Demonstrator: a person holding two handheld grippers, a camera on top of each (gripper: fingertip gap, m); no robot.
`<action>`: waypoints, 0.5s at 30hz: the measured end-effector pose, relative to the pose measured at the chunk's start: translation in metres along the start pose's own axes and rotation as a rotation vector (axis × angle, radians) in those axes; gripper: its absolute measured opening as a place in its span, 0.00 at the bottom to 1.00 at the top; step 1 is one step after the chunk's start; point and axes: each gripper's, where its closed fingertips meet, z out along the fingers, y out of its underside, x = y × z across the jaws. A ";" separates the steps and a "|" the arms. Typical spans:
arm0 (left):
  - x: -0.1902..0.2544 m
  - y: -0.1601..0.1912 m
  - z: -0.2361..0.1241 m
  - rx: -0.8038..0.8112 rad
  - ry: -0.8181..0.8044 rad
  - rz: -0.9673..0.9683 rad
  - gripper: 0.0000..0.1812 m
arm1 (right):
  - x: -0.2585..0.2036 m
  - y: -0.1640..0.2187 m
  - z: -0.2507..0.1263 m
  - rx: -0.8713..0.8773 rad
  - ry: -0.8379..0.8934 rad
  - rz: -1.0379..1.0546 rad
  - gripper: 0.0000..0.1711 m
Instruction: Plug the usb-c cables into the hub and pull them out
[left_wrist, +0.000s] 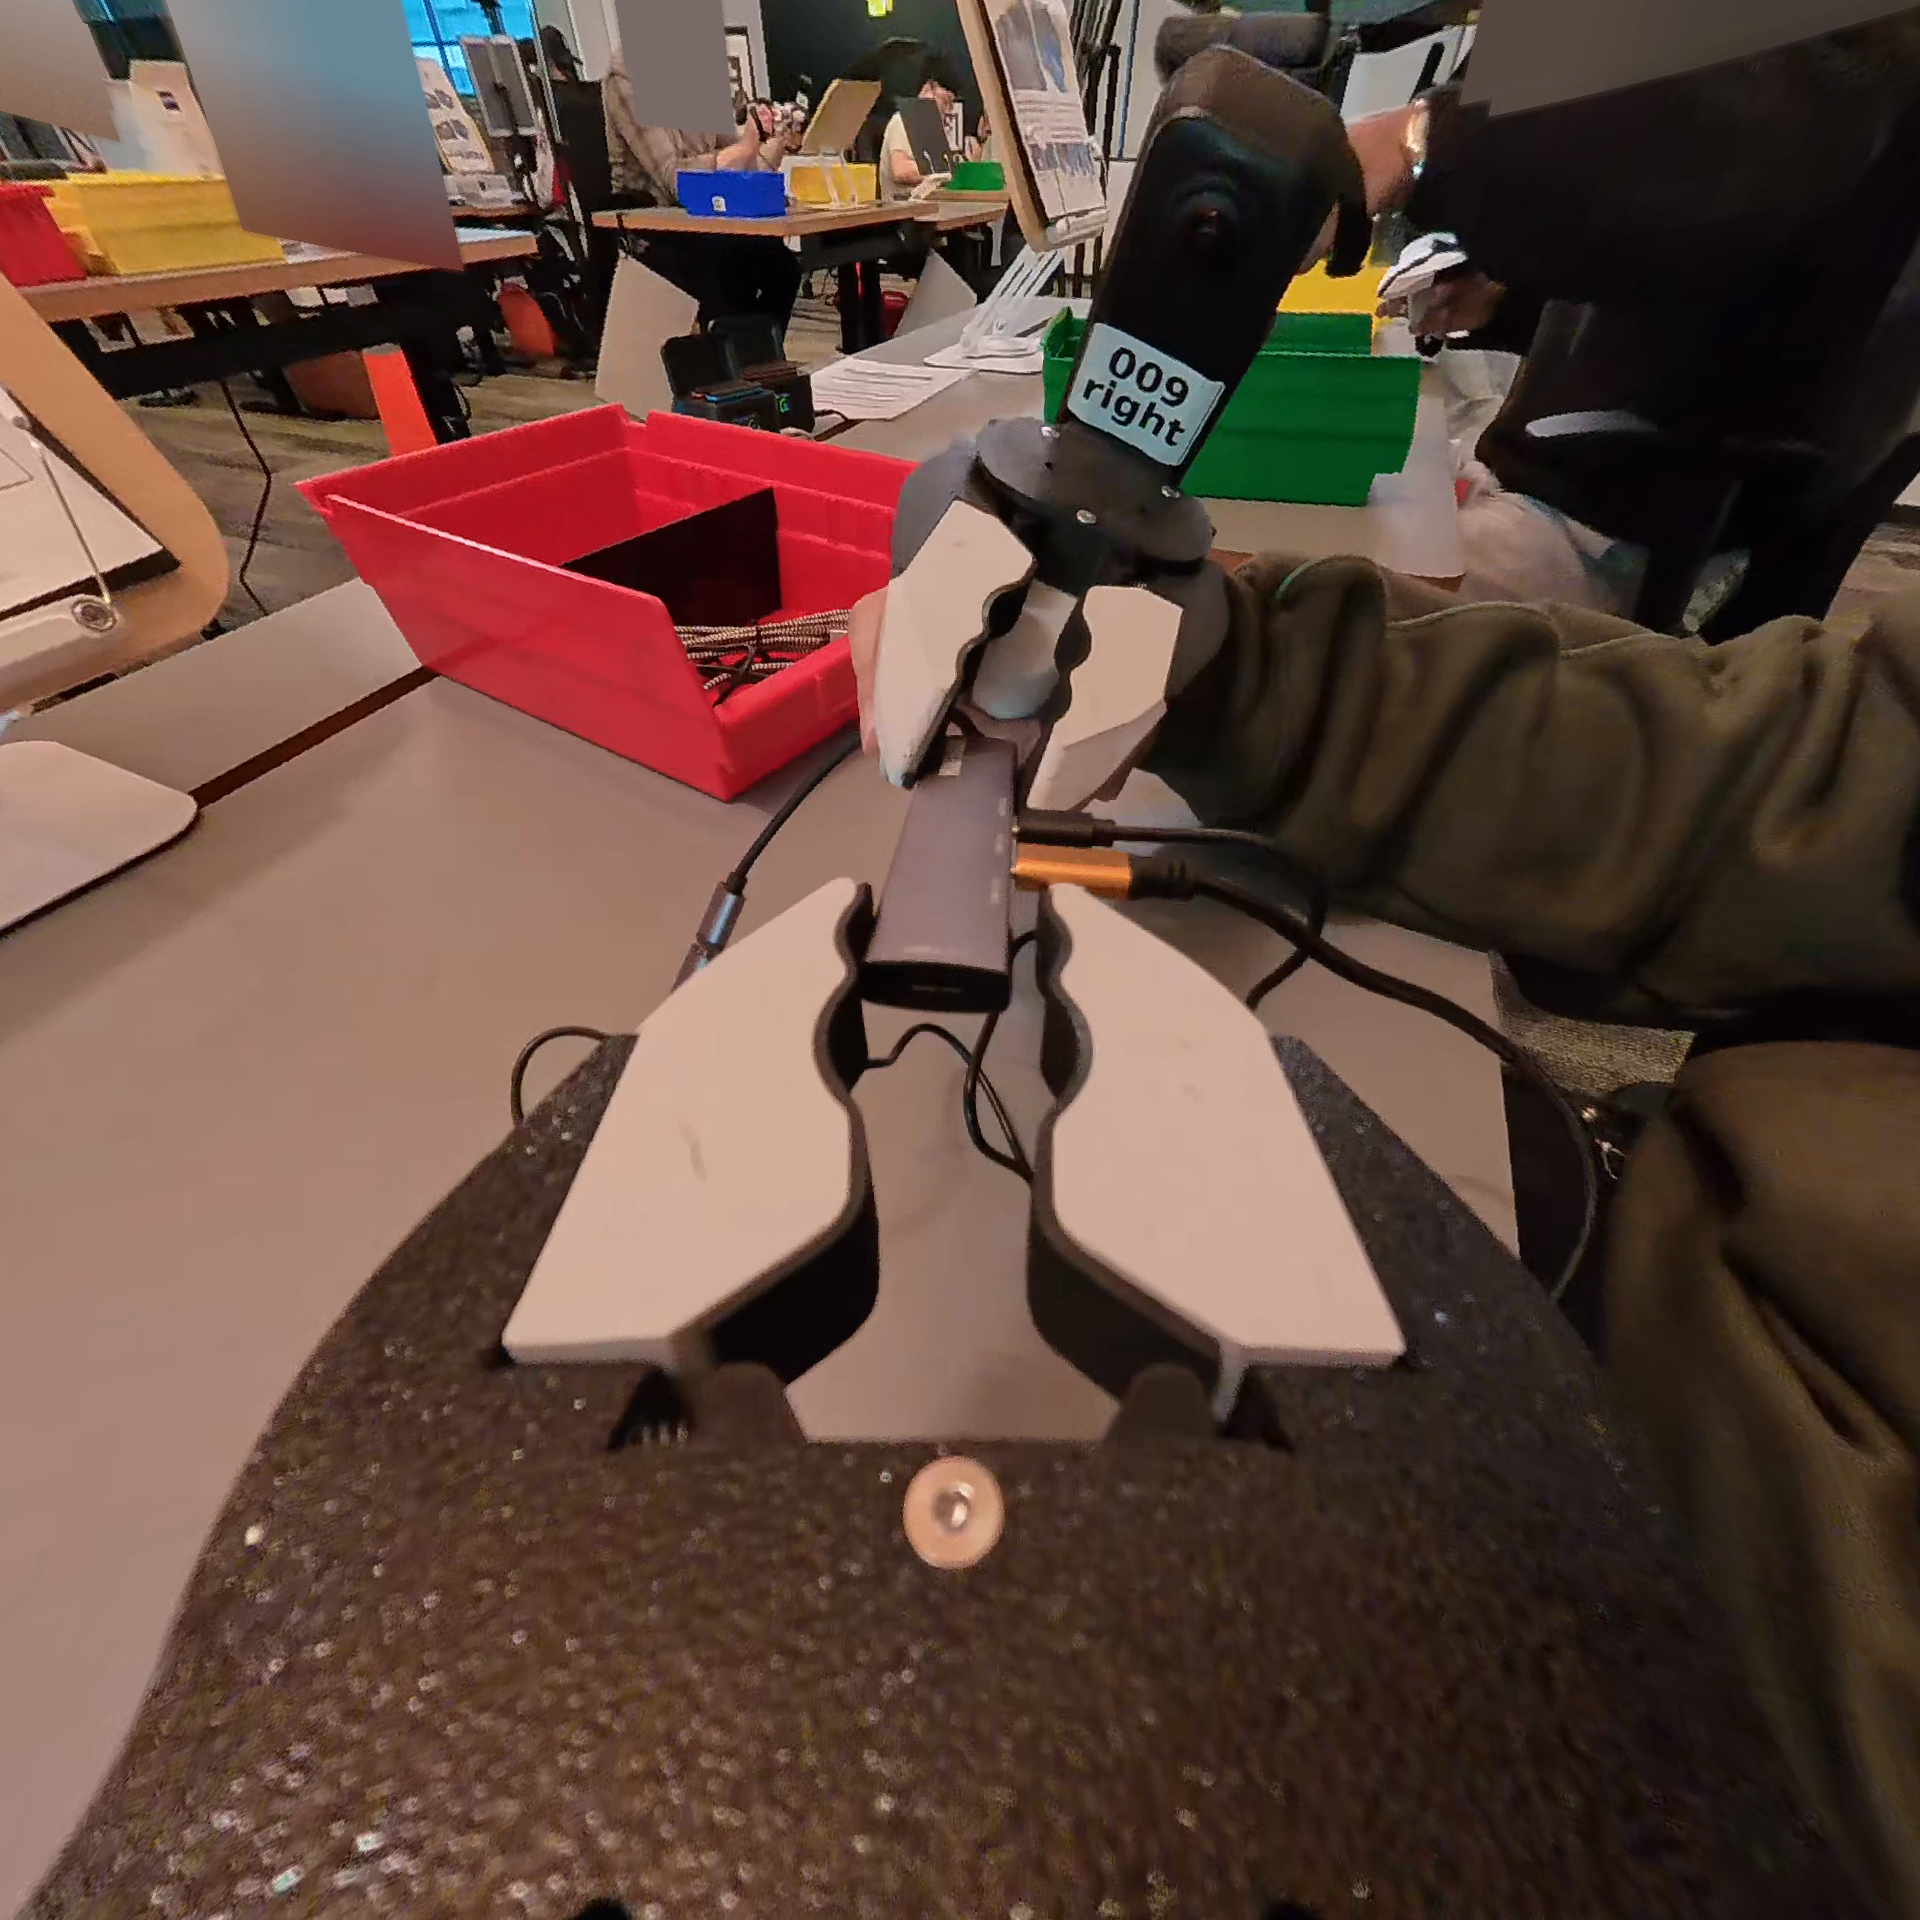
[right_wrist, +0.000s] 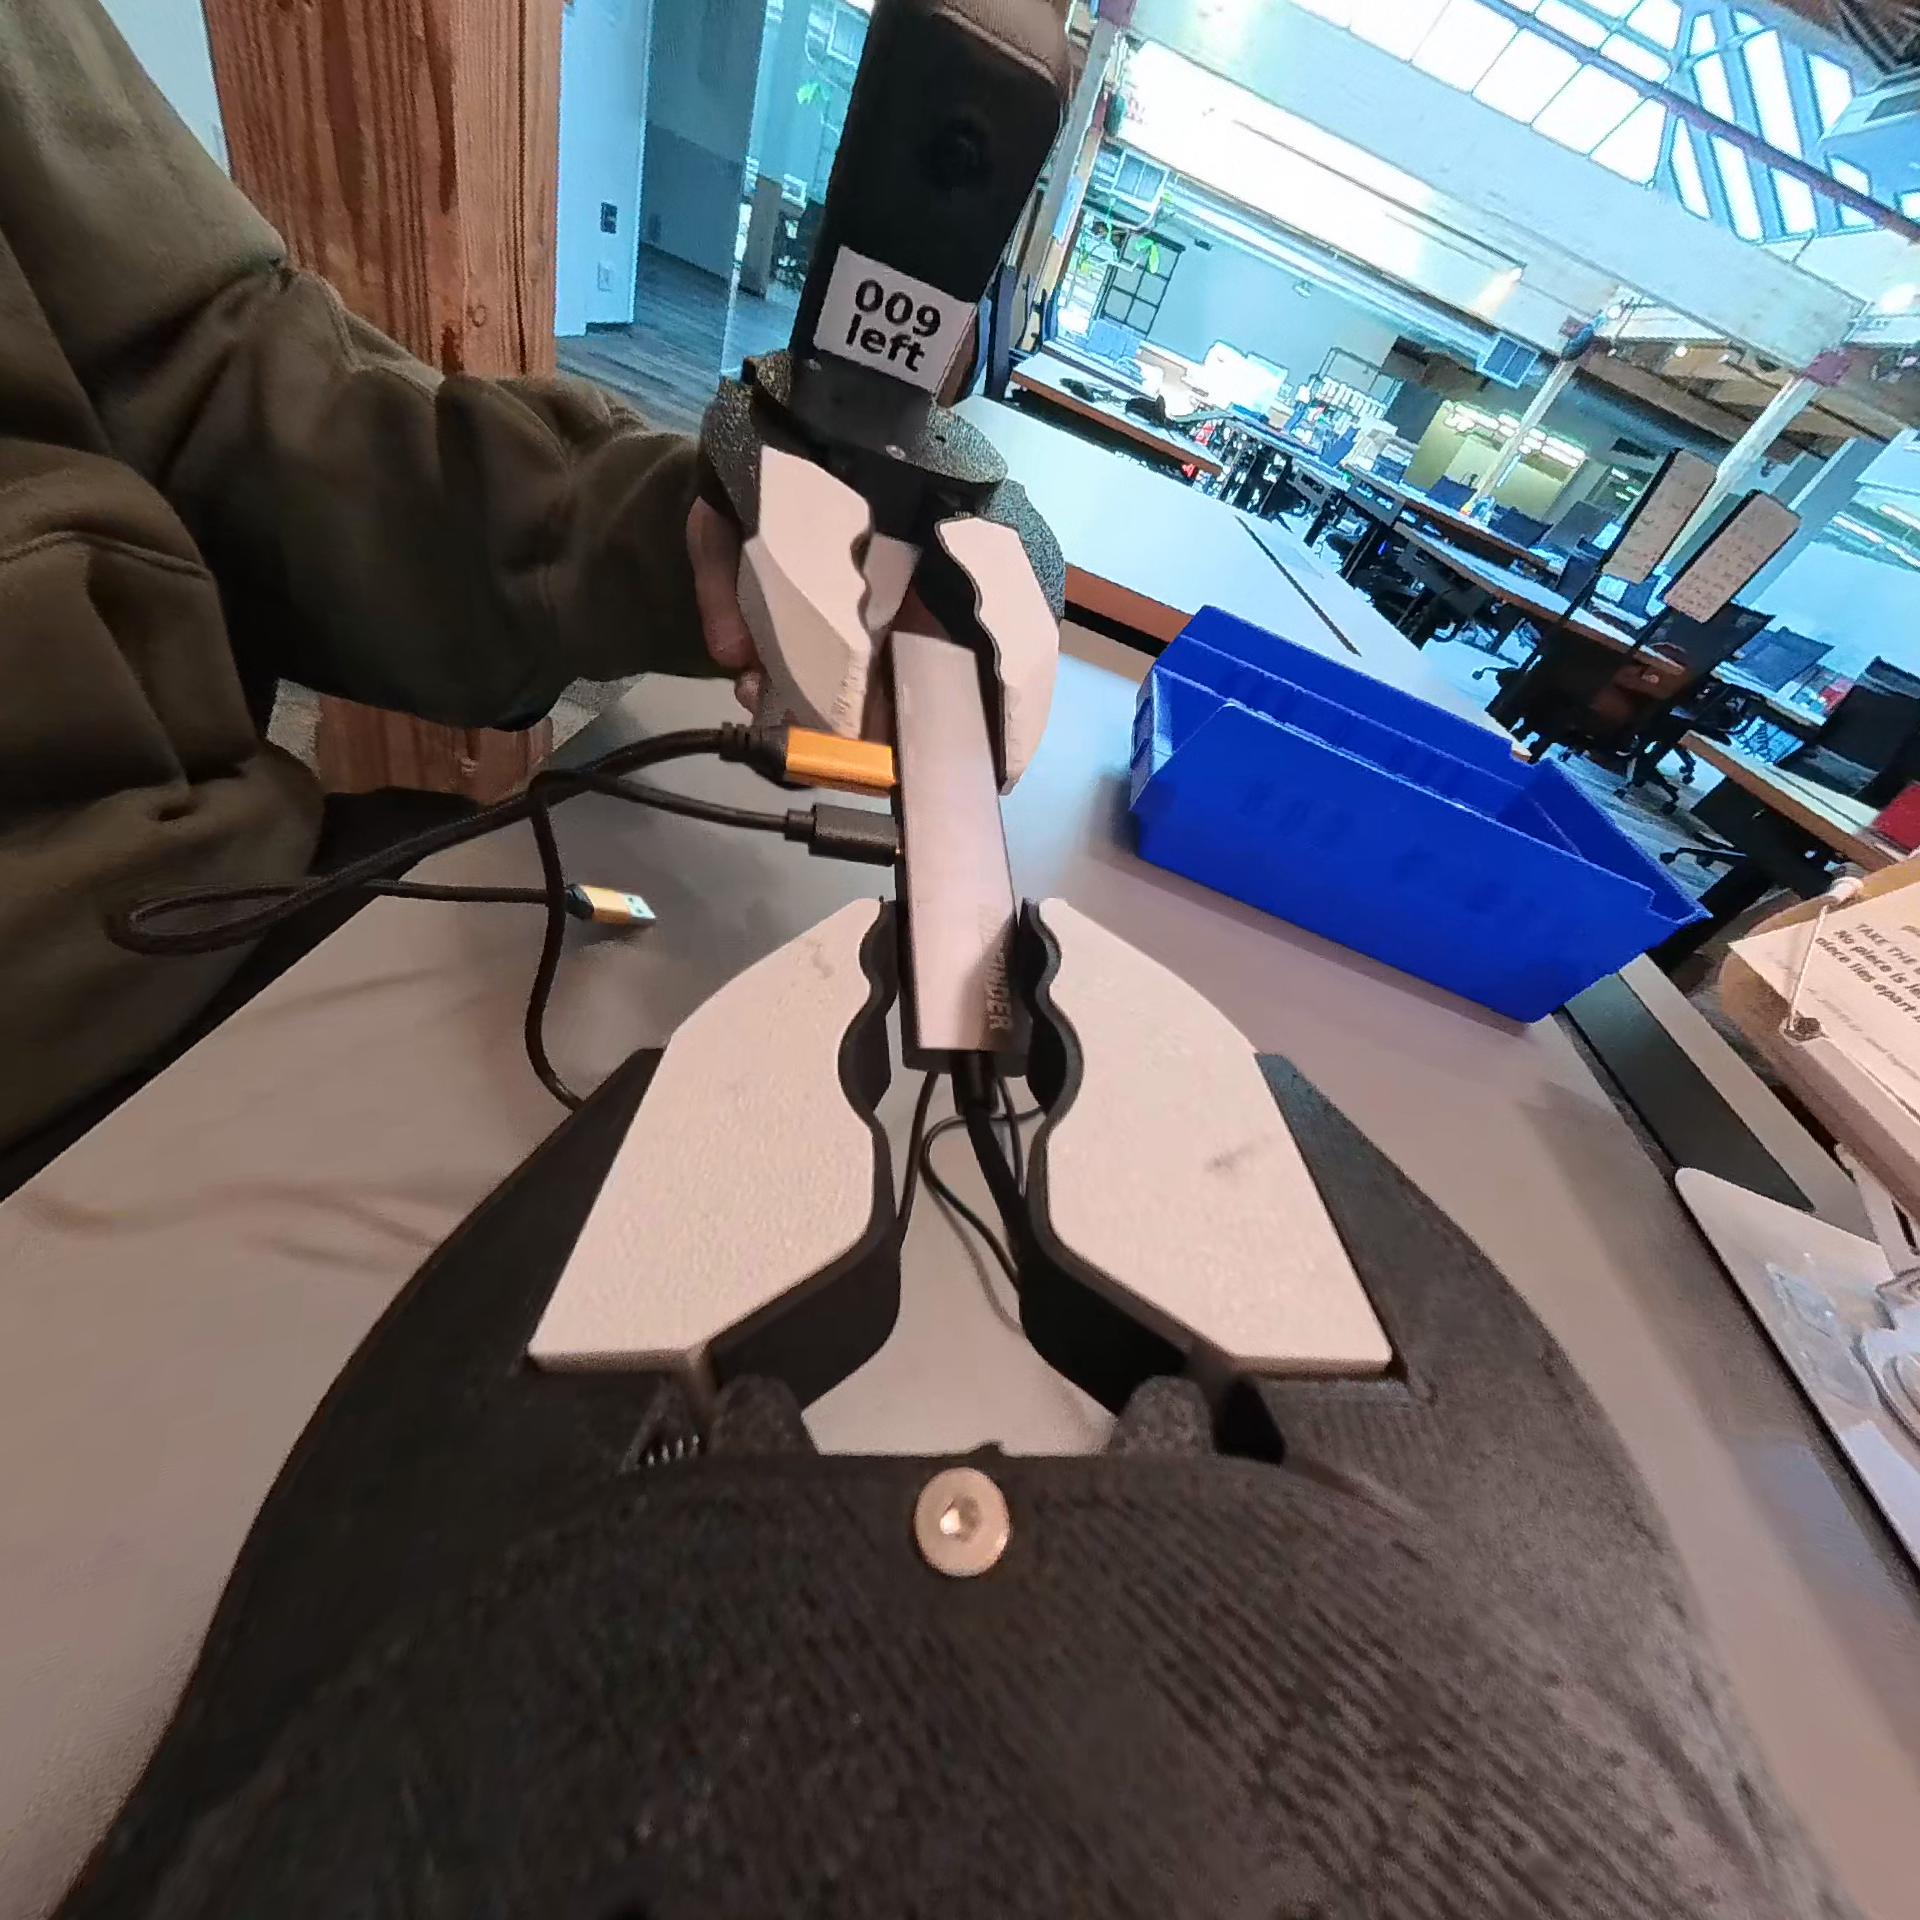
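Hub: hub is a long grey bar held up off the table, and its long way runs straight from one gripper to the other.
Left gripper: left gripper is squeezed shut on one short end of the hub.
Right gripper: right gripper is squeezed shut on the other short end (so both tools hold the same bar, one at each end).
Plugs: orange plug and black plug both sit in the hub's long side, next to each other, sticking out toward the person's sleeve.
Which is nearer: the orange plug is closer to the left gripper and the black plug is closer to the right gripper.
Pull way: I think the plugs must come out sideways, straight away from the bar, not along it.
Next move: my guess is one gripper must let go of the hub to grab a plug, while the other keeps the bar.
Cables: black cables loop on the table under and beside the hub, with one loose gold-tipped end lying flat.
In the way: the sleeve and the cable loops are close to the plugs and could snag.
Around: red bin with more cables, blue bin, both well apart from the hub.
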 end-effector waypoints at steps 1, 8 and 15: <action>-0.001 0.001 0.000 -0.003 -0.007 0.002 0.14 | 0.000 0.001 0.000 -0.001 -0.003 0.000 0.13; -0.018 -0.002 0.000 0.033 -0.167 0.087 0.13 | 0.024 0.001 0.001 -0.001 0.153 0.065 0.21; -0.054 -0.002 -0.014 0.044 -0.575 0.288 0.13 | 0.075 -0.015 -0.009 -0.032 0.548 0.097 0.45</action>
